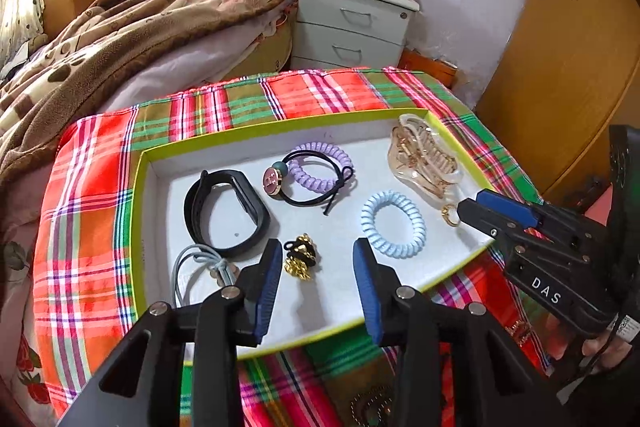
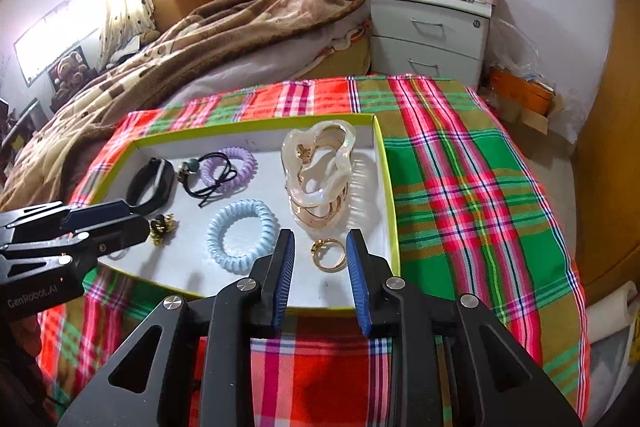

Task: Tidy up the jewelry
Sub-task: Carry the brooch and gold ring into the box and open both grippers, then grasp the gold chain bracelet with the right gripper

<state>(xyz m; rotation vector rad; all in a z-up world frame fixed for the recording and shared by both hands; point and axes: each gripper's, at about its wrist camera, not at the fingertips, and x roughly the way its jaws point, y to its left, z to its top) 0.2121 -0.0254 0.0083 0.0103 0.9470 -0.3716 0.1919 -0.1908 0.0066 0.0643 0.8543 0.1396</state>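
A shallow white tray with a yellow-green rim (image 1: 137,195) (image 2: 393,211) holds the jewelry. My left gripper (image 1: 316,250) (image 2: 137,215) stands open over its near edge, and a small gold-and-black clip (image 1: 301,257) (image 2: 161,223) lies just past the gap. My right gripper (image 2: 319,238) (image 1: 465,209) is open too. A gold ring (image 2: 329,254) (image 1: 450,215) lies on the tray floor between its fingertips, which do not press on it. Beside it are a light blue coil tie (image 1: 393,223) (image 2: 241,235) and a clear-and-gold claw clip (image 1: 424,163) (image 2: 320,175).
Also in the tray are a black wristband (image 1: 226,213), a lilac coil tie (image 1: 320,167), a black elastic with a pink charm (image 1: 274,181) and grey elastics (image 1: 200,267). The tray lies on a plaid cloth (image 2: 472,195). A bed (image 1: 120,39) and a grey nightstand (image 1: 352,27) stand behind.
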